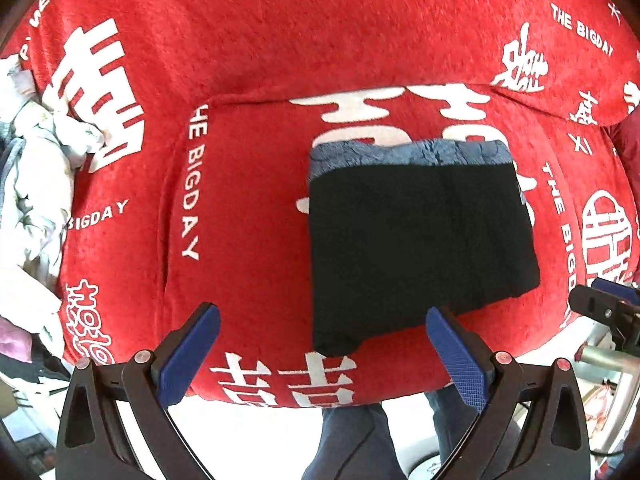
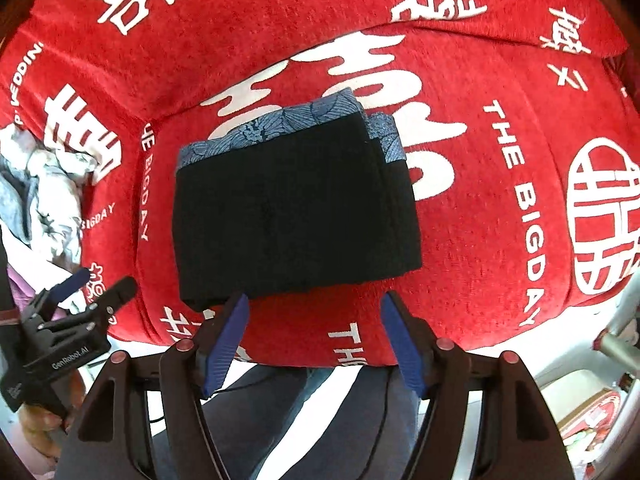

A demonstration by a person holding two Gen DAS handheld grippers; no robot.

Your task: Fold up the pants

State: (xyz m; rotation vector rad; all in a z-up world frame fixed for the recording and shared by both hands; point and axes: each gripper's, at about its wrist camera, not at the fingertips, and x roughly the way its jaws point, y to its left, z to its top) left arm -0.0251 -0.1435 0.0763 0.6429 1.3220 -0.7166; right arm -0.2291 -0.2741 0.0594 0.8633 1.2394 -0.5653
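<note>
Pants (image 2: 296, 204) lie as a compact black rectangle on the seat cushion (image 2: 480, 240) of a red printed sofa, a blue patterned band (image 2: 280, 124) showing along the far edge and at the R far corner. Long axis runs approx. 9-to-3 o'clock in the R wrist view; in the L view the bundle sits skewed, near edge slanting toward 7 o'clock.

Judgement: fold looks complete or nearly so; layers stacked, edges fairly square.

R claw (image 2: 314, 336): jaws apart, empty, tips just short of the near edge, pants dead ahead at 12 o'clock. L claw (image 1: 324, 354): jaws apart, empty; pants at approx. 1 o'clock, its R fingertip (image 1: 440, 320) just beside the near edge, contact cannot be told. R claw is the better centred on the bundle; L sits off toward the bundle's L near corner.

Surroundings: crumpled pale floral cloth (image 1: 36, 184) at 9 o'clock by the armrest, well apart from the pants. Operator's legs (image 2: 280, 420) below the seat front.

Obstructions: none btwn either claw and the pants. Risk, if adjusted: top layer may slide on the plush cover.
</note>
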